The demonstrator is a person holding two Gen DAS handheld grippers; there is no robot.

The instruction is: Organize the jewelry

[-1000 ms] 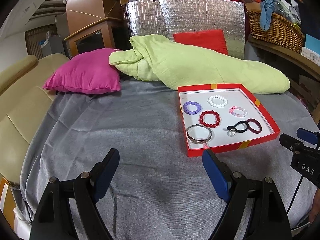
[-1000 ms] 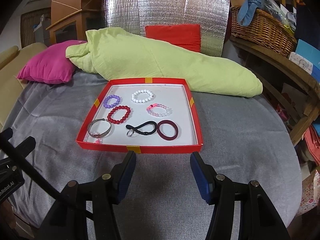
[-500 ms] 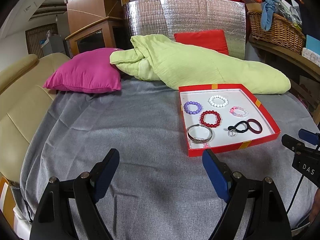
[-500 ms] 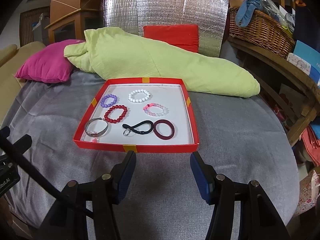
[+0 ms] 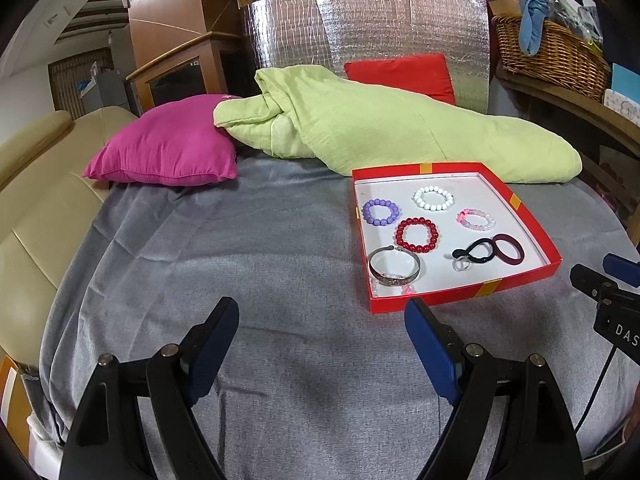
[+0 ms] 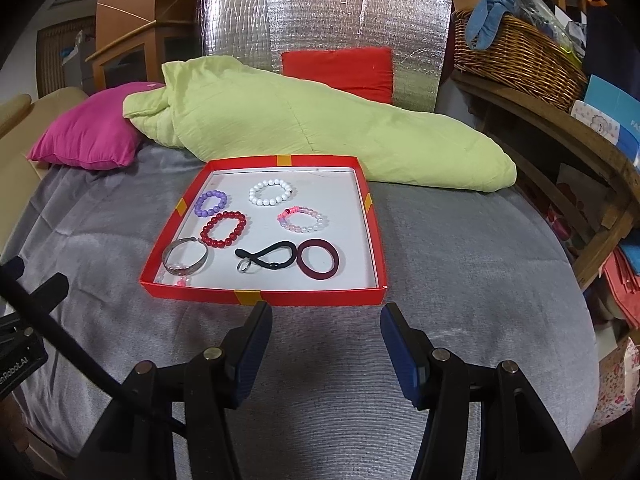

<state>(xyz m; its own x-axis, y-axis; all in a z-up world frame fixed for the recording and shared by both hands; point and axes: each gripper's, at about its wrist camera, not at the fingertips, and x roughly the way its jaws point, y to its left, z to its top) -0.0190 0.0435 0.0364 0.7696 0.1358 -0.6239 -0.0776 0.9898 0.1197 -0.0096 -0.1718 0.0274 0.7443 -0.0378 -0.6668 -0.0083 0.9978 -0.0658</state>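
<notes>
The red tray (image 6: 260,298) of bracelets lies on the grey bed cover, straight ahead of the right tongs (image 6: 324,340), which stand half open and empty just short of its near rim. The left tongs (image 5: 320,332), wide and empty, see it off to their right. The black hair tie (image 6: 272,258) lies lengthwise across the tray.
</notes>
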